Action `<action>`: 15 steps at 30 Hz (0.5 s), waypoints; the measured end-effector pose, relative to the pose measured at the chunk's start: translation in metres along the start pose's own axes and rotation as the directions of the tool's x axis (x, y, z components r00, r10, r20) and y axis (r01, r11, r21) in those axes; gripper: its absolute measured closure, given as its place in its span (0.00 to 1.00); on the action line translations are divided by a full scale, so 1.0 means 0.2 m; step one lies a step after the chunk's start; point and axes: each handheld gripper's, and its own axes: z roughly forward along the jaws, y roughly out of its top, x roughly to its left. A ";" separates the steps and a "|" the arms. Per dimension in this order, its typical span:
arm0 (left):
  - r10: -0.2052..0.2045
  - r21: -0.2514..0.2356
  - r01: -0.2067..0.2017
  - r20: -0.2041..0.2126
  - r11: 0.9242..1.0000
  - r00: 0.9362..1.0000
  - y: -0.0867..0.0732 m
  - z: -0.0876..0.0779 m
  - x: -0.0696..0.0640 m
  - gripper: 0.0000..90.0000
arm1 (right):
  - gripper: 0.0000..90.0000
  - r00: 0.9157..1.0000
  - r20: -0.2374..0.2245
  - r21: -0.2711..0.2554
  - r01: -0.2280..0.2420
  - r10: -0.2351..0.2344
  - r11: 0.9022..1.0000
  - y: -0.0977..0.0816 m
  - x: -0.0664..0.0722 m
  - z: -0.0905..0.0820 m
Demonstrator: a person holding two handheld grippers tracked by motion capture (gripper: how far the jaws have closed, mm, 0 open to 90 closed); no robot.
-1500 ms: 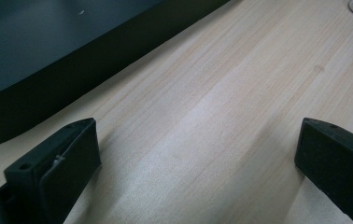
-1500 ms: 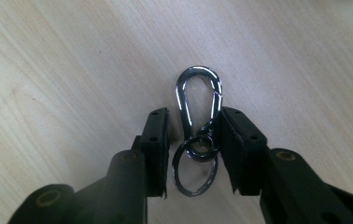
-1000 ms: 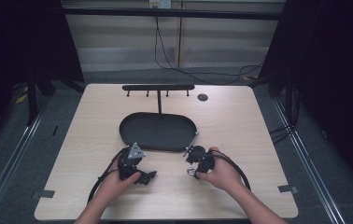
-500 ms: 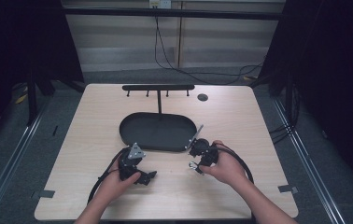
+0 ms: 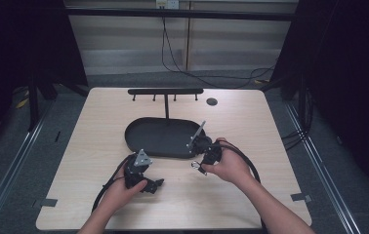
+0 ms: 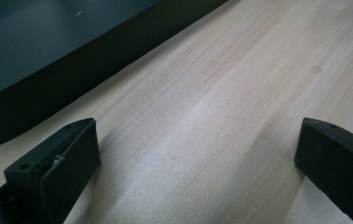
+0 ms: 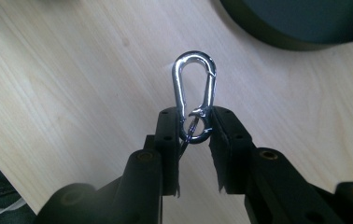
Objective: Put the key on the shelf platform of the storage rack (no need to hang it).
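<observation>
Clamped in our right gripper [image 7: 194,122] is a chrome snap hook [image 7: 194,95]; both jaws pinch its lower end, and its loop stands up above the light wooden table [image 5: 99,126], just beside the black oval tray [image 5: 160,136]. Our left gripper [image 6: 195,154] sits low over bare wood near the tray's front rim with jaws spread wide. We think the tray holds nothing but the post of a black hook rack [image 5: 165,91]. Cables [image 5: 173,53] trail across the grey floor beyond.
</observation>
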 end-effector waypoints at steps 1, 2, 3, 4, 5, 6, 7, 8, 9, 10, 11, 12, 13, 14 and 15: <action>0.005 0.000 -0.005 -0.002 1.000 1.000 0.00 0.00 0.00 0.00 | 0.82 1.000 -0.003 -0.004 -0.001 0.001 1.000 0.01 0.00 0.00; 0.005 0.001 -0.005 -0.002 1.000 1.000 0.00 0.00 0.00 0.00 | 0.82 1.000 -0.007 -0.009 -0.003 0.003 1.000 0.01 -0.01 -0.01; 0.005 0.001 -0.005 -0.004 1.000 1.000 0.00 0.00 0.00 0.00 | 0.81 1.000 -0.003 -0.007 -0.004 0.004 1.000 0.02 -0.01 -0.01; 0.004 0.001 -0.004 -0.002 1.000 1.000 0.00 0.00 0.00 0.00 | 0.81 1.000 0.001 -0.013 -0.007 0.007 1.000 0.02 -0.02 -0.01; 0.004 0.001 -0.004 -0.002 1.000 1.000 0.00 0.00 0.00 0.00 | 0.81 1.000 0.001 -0.009 -0.016 0.016 1.000 0.03 -0.03 -0.02; 0.004 0.001 -0.004 -0.002 1.000 1.000 0.00 0.00 0.00 0.00 | 0.81 1.000 -0.001 -0.017 -0.015 0.015 1.000 0.03 -0.04 -0.02; 0.005 0.002 -0.005 -0.001 1.000 1.000 0.00 0.00 0.00 0.00 | 0.81 1.000 0.001 -0.021 -0.017 0.017 1.000 0.03 -0.04 -0.03; 0.005 0.002 -0.005 -0.001 1.000 1.000 0.00 0.00 0.00 0.00 | 0.81 1.000 0.002 -0.024 -0.027 0.027 0.999 0.03 -0.05 -0.03; 0.004 0.003 -0.004 -0.002 1.000 1.000 0.00 0.00 0.00 0.00 | 0.81 1.000 0.003 -0.028 -0.027 0.027 0.999 0.04 -0.06 -0.04; 0.006 0.002 -0.006 -0.001 1.000 1.000 0.00 0.00 0.00 0.00 | 0.81 0.999 0.000 -0.032 -0.034 0.034 0.999 0.04 -0.07 -0.04; 0.006 0.003 -0.006 -0.001 1.000 1.000 0.00 0.00 0.00 0.00 | 0.81 0.999 -0.001 -0.035 -0.042 0.042 0.999 0.04 -0.07 -0.05; 0.007 0.003 -0.007 -0.001 1.000 1.000 0.00 0.00 0.00 0.00 | 0.81 0.999 -0.004 -0.042 -0.041 0.041 0.998 0.04 -0.08 -0.05; 0.007 0.002 -0.007 -0.001 1.000 1.000 0.00 0.00 0.00 0.00 | 0.81 0.999 -0.008 -0.044 -0.046 0.046 0.998 0.05 -0.08 -0.05; 0.007 0.002 -0.007 -0.001 1.000 1.000 0.00 0.00 0.00 0.00 | 0.81 0.999 -0.010 -0.045 -0.049 0.048 0.998 0.05 -0.09 -0.06; 0.007 0.002 -0.007 -0.001 1.000 1.000 0.00 0.00 0.00 0.00 | 0.81 0.999 -0.007 -0.048 -0.049 0.049 0.998 0.05 -0.09 -0.06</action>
